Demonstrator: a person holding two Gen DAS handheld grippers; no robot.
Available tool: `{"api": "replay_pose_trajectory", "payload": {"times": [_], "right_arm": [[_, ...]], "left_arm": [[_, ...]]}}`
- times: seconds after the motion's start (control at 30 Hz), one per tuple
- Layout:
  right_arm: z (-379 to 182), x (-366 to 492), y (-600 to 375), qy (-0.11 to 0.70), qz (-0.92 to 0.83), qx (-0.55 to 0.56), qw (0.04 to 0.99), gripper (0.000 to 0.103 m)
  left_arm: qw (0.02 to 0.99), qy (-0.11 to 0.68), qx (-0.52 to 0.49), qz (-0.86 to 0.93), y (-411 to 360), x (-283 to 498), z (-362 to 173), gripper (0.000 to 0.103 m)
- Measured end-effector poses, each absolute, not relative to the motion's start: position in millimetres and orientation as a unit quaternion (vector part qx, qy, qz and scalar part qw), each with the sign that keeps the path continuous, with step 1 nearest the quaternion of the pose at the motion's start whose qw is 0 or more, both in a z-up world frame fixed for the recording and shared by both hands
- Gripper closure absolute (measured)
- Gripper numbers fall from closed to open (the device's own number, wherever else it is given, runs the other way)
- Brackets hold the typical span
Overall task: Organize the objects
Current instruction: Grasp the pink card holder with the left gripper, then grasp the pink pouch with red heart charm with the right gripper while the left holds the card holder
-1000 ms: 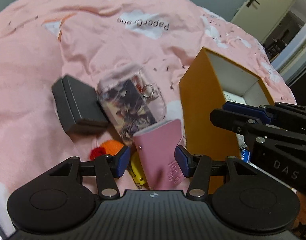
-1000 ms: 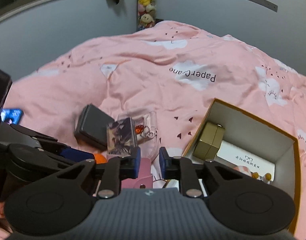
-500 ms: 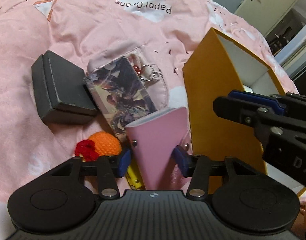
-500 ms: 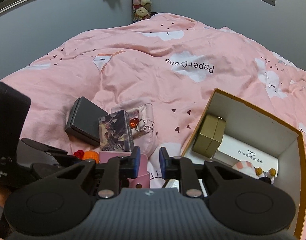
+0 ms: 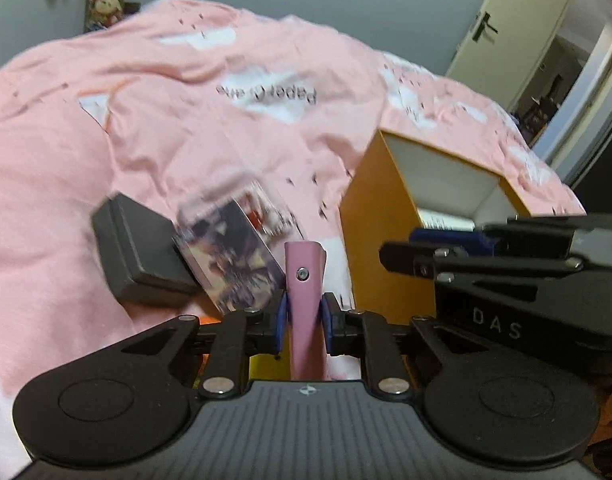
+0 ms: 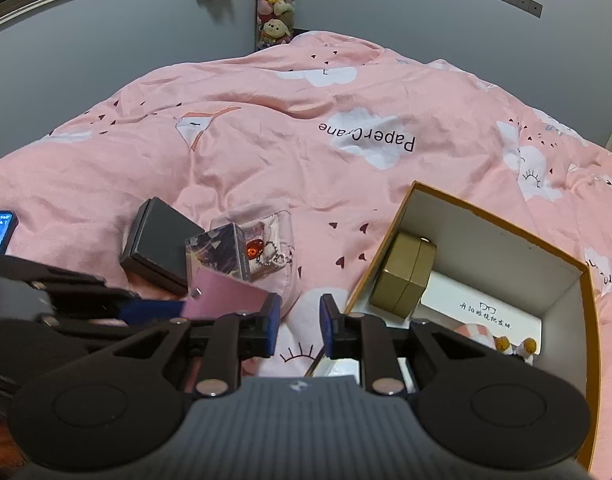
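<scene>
On a pink quilt (image 6: 266,152) printed with clouds, the left gripper (image 5: 303,316) pinches a pink pouch (image 5: 304,280) between its blue pads, jaws drawn in tight on its sides, the pouch standing up on edge between the fingers and raised off the bedding. In the right wrist view the same pouch (image 6: 222,294) shows as a flat pink panel held out from the left, just in front of a dark grey box (image 6: 158,246) and a small illustrated box (image 6: 220,250), which lie touching each other on the quilt. Beside the illustrated box rests a clear bag (image 6: 272,248) with a red charm and ball chain inside.

The right gripper (image 6: 300,326) hangs over a white cloud patch at the near corner of the orange carton (image 6: 586,320), its jaws narrowly apart with nothing between them.

The carton sits open to the right of the pile, white inside, holding a gold case (image 6: 404,278) leaning against its left wall, a white card with printed characters (image 6: 486,308) and small toys at the near edge. In the left wrist view the carton's orange wall (image 5: 378,240) stands just right of the lifted pouch, and the right gripper's black frame (image 5: 486,256) reaches across in front of it
</scene>
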State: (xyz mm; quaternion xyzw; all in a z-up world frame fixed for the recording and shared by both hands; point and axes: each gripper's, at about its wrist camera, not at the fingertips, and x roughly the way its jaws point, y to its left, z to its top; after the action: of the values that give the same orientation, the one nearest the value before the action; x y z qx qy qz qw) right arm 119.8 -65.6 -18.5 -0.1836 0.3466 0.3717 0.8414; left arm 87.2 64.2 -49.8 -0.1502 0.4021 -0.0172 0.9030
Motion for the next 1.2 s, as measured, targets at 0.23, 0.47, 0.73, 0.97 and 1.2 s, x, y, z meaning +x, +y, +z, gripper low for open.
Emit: {"api": "replay_pose_trajectory", "payload": {"times": [0.23, 0.47, 0.73, 0.97, 1.2], "right_arm": [[-12, 134, -57, 0.35, 0.385, -0.207, 0.828, 0.081], [-12, 159, -33, 0.36, 0.396, -0.257, 0.805, 0.081], [-25, 194, 4, 0.396, 0.409, -0.298, 0.766, 0.08], [-45, 206, 33, 0.434, 0.436, -0.315, 0.723, 0.064], [-71, 221, 50, 0.491, 0.433, -0.289, 0.698, 0.059]], "left_arm": [[0.916, 0.364, -0.17, 0.0, 82, 90, -25, 0.083], [0.911, 0.366, -0.191, -0.005, 106, 105, -14, 0.083], [0.896, 0.402, -0.188, -0.01, 133, 129, -15, 0.083], [0.891, 0.41, -0.196, -0.001, 155, 138, -17, 0.083], [0.885, 0.412, -0.216, -0.001, 168, 143, -21, 0.083]]}}
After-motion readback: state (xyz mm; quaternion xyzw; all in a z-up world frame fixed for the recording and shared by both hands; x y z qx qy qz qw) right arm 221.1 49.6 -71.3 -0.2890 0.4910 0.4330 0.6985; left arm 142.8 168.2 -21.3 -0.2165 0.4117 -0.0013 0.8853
